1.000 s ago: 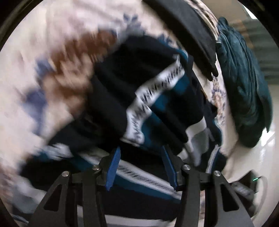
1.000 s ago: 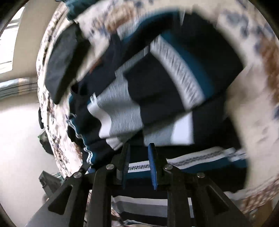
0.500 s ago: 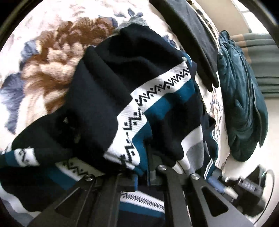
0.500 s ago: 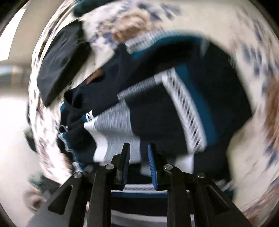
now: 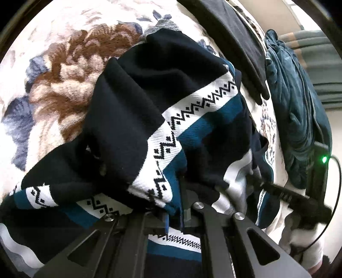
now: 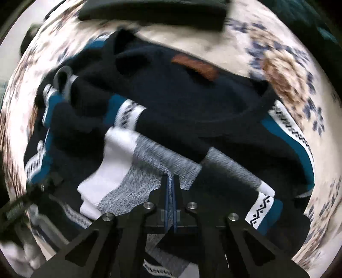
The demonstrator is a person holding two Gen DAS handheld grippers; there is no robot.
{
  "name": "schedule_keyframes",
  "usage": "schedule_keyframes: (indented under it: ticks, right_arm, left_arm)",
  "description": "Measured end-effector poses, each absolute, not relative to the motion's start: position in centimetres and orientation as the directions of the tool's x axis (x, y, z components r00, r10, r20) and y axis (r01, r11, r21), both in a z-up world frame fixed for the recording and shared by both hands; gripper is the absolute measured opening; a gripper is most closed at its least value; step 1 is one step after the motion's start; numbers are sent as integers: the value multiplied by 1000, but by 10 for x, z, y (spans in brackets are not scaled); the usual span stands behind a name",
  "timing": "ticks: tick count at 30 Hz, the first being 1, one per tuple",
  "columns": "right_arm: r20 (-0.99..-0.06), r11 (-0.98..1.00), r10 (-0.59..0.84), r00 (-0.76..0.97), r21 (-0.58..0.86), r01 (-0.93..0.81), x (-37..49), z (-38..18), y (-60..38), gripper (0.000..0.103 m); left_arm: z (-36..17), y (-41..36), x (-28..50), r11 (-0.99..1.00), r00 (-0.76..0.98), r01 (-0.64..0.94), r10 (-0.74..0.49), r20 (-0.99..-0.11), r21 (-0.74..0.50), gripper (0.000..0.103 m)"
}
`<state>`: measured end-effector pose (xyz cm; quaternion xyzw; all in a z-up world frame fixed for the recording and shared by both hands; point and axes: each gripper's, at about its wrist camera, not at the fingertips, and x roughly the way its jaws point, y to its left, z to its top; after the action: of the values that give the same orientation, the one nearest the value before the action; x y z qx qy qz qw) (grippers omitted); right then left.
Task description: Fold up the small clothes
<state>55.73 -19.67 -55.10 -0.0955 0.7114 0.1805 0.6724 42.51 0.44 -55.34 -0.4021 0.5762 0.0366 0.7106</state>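
Note:
A small knit sweater (image 5: pixel 136 111), dark navy with white zigzag bands, teal stripes and a grey-white band, lies bunched on a floral blanket (image 5: pixel 53 70). My left gripper (image 5: pixel 174 216) is shut on a fold of the sweater's white and teal band, with cloth draped over its fingers. In the right wrist view the same sweater (image 6: pixel 192 102) shows its neck opening and a brown label. My right gripper (image 6: pixel 171 188) is shut on the grey part of the sweater. The right gripper's body also shows in the left wrist view (image 5: pixel 297 201).
A dark folded garment (image 5: pixel 239 40) lies at the blanket's far edge, and it also shows in the right wrist view (image 6: pixel 154 10). A teal velvet garment (image 5: pixel 297 111) hangs at the right. The blanket's edge drops off at the right, to a pale floor.
My left gripper was open a second ago and has closed on the sweater's banded fold. My right gripper has closed tight on the grey part and swung round over the sweater.

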Motion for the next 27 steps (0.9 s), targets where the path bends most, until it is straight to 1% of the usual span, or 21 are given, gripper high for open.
schedule_keyframes:
  ticks: [2, 4, 8, 10, 11, 12, 13, 14, 16, 17, 19, 22, 23, 25, 27]
  right_arm:
    - [-991, 945, 128, -39, 134, -299, 568, -546, -212, 2]
    - [-985, 959, 167, -35, 170, -226, 582, -544, -227, 2]
    - [-988, 965, 152, -15, 152, -213, 592, -547, -234, 2]
    - [-990, 967, 140, -32, 144, -211, 596, -551, -234, 3]
    - [-988, 971, 146, -50, 153, -185, 598, -550, -234, 8]
    - [-986, 975, 156, -52, 163, -153, 597, -546, -239, 16]
    - [-983, 978, 179, -40, 182, -102, 593, -537, -249, 22]
    - [-978, 976, 210, -23, 211, -52, 587, -526, -261, 24]
    - [-962, 959, 274, 12, 275, 63, 562, -506, -285, 32]
    - [-952, 945, 307, 12, 306, 114, 547, -502, -293, 32]
    - [-932, 911, 362, -33, 345, 227, 506, -513, -301, 32]
    - [-921, 864, 382, -70, 330, 381, 467, -540, -316, 32]
    - [-920, 841, 386, -62, 324, 432, 462, -554, -322, 32]
    - [-894, 766, 448, -1, 384, 515, 454, -572, -336, 32]
    - [-877, 716, 476, 67, 430, 550, 454, -581, -341, 32]
  left_arm:
    - [-554, 2, 426, 688, 327, -501, -411, -851, -525, 4]
    - [-554, 2, 425, 697, 321, -489, -416, -851, -525, 4]
    - [-554, 0, 422, 721, 304, -458, -422, -854, -519, 4]
    - [-552, 1, 421, 722, 302, -446, -436, -848, -529, 5]
    - [-551, 1, 420, 724, 304, -444, -433, -848, -529, 5]
    - [-549, 2, 420, 726, 306, -443, -429, -850, -526, 5]
    - [-549, 3, 419, 724, 309, -445, -428, -849, -527, 5]
    - [-549, 3, 419, 722, 308, -449, -429, -849, -527, 5]
    - [-551, 3, 419, 718, 306, -456, -428, -850, -526, 5]
    - [-553, 3, 419, 717, 304, -459, -427, -851, -524, 5]
    - [-555, 3, 419, 716, 301, -464, -427, -853, -522, 5]
    - [-556, 3, 420, 714, 300, -469, -426, -854, -521, 5]
    - [-555, 2, 420, 715, 299, -467, -426, -854, -520, 5]
    - [-555, 2, 421, 718, 300, -463, -425, -854, -520, 4]
    - [-555, 2, 421, 721, 300, -457, -427, -853, -521, 4]
